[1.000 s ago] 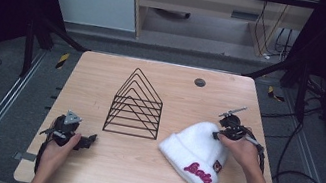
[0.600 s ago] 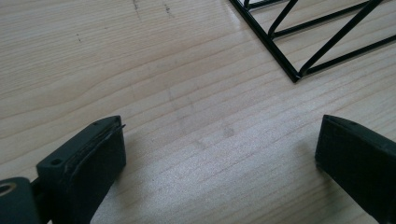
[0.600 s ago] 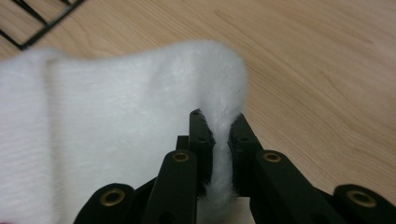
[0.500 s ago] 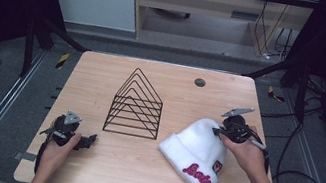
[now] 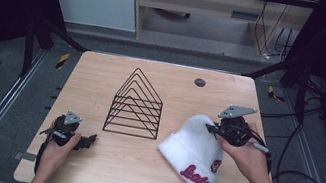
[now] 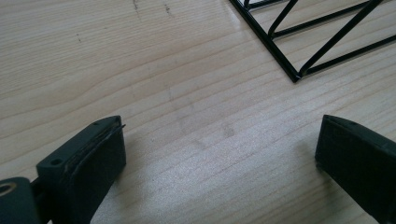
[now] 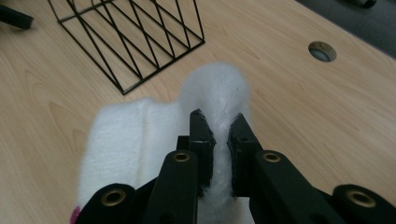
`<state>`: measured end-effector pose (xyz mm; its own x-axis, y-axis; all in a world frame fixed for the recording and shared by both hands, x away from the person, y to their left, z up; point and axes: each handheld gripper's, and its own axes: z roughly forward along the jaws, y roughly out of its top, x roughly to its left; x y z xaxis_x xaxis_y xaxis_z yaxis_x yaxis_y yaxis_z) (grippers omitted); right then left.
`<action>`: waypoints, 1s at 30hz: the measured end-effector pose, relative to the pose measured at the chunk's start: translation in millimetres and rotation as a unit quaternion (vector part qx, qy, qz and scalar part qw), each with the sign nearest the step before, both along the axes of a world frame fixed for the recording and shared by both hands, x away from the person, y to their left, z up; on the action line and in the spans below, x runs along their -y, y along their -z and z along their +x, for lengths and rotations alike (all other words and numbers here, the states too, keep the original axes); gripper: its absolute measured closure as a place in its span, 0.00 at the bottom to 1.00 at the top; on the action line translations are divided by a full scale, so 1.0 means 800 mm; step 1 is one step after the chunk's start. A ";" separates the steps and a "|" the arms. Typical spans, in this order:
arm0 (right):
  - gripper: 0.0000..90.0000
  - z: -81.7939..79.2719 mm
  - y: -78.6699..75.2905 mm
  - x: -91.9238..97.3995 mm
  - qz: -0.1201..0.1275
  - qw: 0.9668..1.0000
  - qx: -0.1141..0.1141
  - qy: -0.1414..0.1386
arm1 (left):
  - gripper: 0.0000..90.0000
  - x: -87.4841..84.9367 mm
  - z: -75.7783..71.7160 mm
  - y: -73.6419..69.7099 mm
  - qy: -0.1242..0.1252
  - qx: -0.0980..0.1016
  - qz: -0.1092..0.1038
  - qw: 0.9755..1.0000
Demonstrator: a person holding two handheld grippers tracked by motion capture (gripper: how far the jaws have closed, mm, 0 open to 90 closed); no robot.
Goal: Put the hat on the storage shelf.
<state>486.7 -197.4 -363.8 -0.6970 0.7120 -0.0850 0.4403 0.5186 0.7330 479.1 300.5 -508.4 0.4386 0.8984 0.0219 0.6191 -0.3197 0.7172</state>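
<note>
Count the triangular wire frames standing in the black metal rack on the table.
6, as far as the high view shows: the black triangular wire rack stands mid-table, its frames lined up one behind another from front to back. They overlap, so another could be hidden.

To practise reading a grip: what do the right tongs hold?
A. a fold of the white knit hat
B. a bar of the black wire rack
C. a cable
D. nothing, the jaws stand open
A: in the right gripper view the right tongs pinch white fabric of the hat.

black hand-held gripper (image 5: 212,128), grey three-cornered top plate (brass-ringed screw holes), trailing black cable
</note>
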 end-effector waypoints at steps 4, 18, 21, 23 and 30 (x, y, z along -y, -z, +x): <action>0.93 -0.009 -0.015 -0.010 0.000 1.000 0.013 -0.017 | 0.01 0.000 0.000 0.000 0.000 0.000 0.000 1.000; 0.93 -0.031 -0.064 -0.033 0.009 0.997 0.053 -0.060 | 0.01 0.000 -0.001 0.000 0.000 -0.001 0.001 1.000; 0.93 -0.034 -0.073 -0.033 0.009 0.996 0.061 -0.063 | 0.01 0.000 -0.001 0.000 0.001 -0.001 0.002 1.000; 0.93 -0.037 -0.082 -0.032 0.010 0.995 0.069 -0.065 | 0.01 0.000 -0.001 0.000 0.001 -0.001 0.001 1.000; 0.93 -0.041 -0.098 -0.025 0.018 0.995 0.082 -0.061 | 0.01 0.000 -0.001 0.000 0.000 -0.001 0.002 1.000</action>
<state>454.2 -177.1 -285.2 -0.7573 0.6274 -0.1813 0.2479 0.5330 0.8090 478.0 300.4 -508.1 0.4392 0.8980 0.0245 0.6205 -0.3230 0.7146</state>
